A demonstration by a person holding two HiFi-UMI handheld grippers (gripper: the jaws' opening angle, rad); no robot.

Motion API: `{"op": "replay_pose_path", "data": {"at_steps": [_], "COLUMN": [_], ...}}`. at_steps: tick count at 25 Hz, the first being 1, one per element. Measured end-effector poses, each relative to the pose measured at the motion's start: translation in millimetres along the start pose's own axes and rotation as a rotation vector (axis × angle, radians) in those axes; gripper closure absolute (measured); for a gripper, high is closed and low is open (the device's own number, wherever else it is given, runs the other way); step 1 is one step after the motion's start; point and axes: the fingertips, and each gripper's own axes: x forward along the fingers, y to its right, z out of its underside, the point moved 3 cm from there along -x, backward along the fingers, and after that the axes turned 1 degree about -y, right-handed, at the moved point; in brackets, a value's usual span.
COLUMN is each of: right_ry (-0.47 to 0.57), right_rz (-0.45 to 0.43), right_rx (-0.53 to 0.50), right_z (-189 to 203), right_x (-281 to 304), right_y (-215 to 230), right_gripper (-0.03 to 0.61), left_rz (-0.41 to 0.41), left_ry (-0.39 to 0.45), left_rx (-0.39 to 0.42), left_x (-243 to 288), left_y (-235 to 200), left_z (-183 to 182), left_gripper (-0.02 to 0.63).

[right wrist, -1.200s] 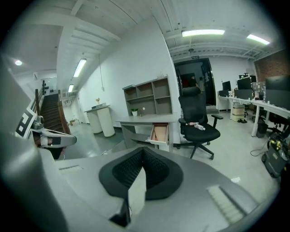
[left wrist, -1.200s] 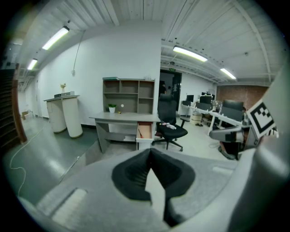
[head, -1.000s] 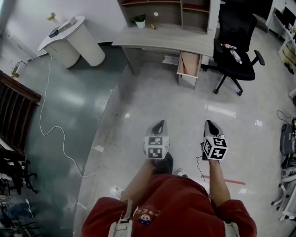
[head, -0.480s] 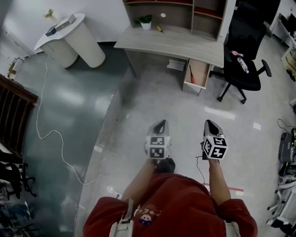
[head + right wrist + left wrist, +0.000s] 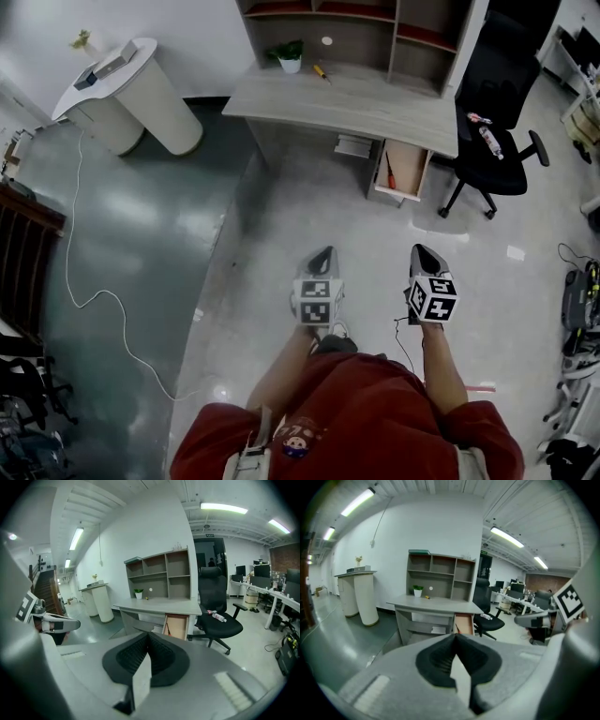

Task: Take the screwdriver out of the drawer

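While both claws hang over the pale floor (image 5: 281,216), well apart from the table (image 5: 309,98), neither holds anything.

Left claw (image 5: 324,253): jaws clenched, tips meeting, nothing between them; it points toward the table.

Right claw (image 5: 422,251): likewise clenched and empty, level with the left claw and near it on the right.

Drawer (image 5: 409,159): pulled out from under the right end of the table, open to the camera overhead.

Screwdriver (image 5: 388,171): lies inside the drawer against its left wall, well apart from both claws. It shows as a thin red streak, so which end is the handle cannot be told from the head view.

Shelf unit (image 5: 366,28): stands on the back of the table, with a small potted plant (image 5: 290,58) in front of it on the tabletop.

Office chair (image 5: 492,141): black, just right of the drawer, with a bottle (image 5: 482,131) lying on its seat.

White stand (image 5: 141,94): left of the table, on the darker floor; a pale cable (image 5: 80,253) trails away from it.

Red shirt (image 5: 356,422): the person's, at the lower edge of the head view.
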Motion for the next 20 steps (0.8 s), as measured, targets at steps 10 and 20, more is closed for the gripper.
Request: {"op": "replay_pose_path", "data": {"at_steps": [10, 20], "right_ry": [-0.006, -0.016], "right_rz": [0.043, 0.002], "right_rx": [0.046, 0.041], "right_z": [-16, -55], "right_x": [40, 116], "right_y": [17, 64], "right_gripper": [0.577, 0.577], "left_rz": [0.031, 0.003], "left_ry": [-0.012, -0.033], "left_rx": [0.022, 0.031], "left_x": [44, 125], "left_y": [-24, -26], "left_z": [-28, -71], "left_gripper": [0.614, 0.614]}}
